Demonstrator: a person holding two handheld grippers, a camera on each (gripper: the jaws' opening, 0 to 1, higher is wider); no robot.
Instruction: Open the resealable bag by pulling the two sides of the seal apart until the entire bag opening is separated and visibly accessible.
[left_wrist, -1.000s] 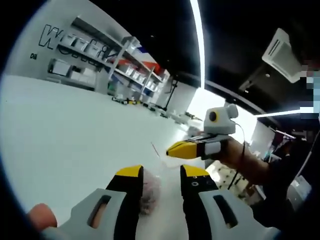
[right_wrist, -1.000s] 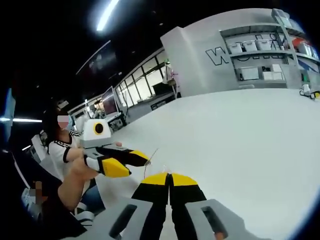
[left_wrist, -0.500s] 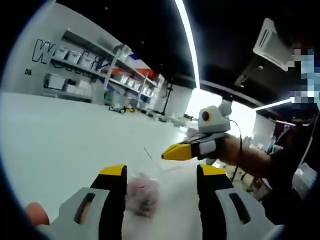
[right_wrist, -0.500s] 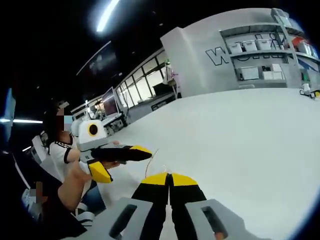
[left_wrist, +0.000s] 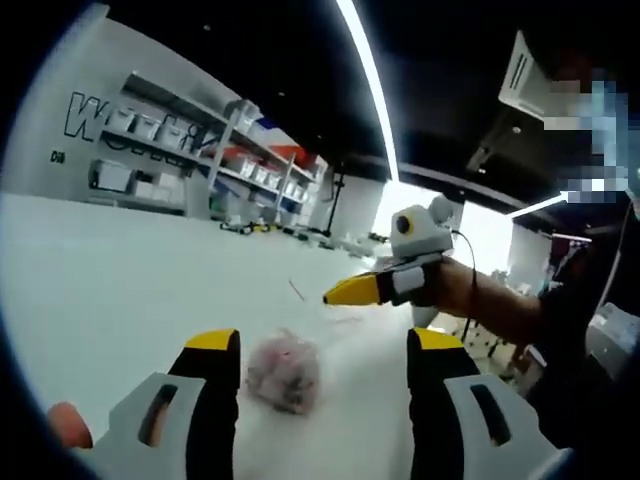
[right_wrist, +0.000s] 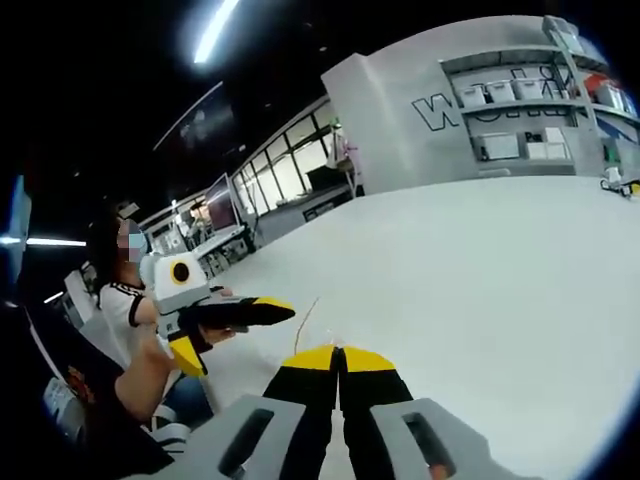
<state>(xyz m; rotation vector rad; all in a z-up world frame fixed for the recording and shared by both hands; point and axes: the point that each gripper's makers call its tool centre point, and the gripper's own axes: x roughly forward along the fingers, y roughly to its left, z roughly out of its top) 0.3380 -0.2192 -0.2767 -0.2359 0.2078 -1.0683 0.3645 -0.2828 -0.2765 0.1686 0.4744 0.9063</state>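
Left hand-held gripper (left_wrist: 312, 350) gaped, empty | right hand-held gripper (right_wrist: 338, 352) pinched the bag (left_wrist: 284, 372) edge, I judged | bag low centre on counter (left_wrist: 120, 270) | seal state unclear, opening unconfirmed

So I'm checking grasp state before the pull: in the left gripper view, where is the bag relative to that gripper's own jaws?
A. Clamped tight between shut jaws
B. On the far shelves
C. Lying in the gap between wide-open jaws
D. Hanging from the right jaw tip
C: the left gripper has its jaws spread wide, and the bag lies on the white table in the gap between them.
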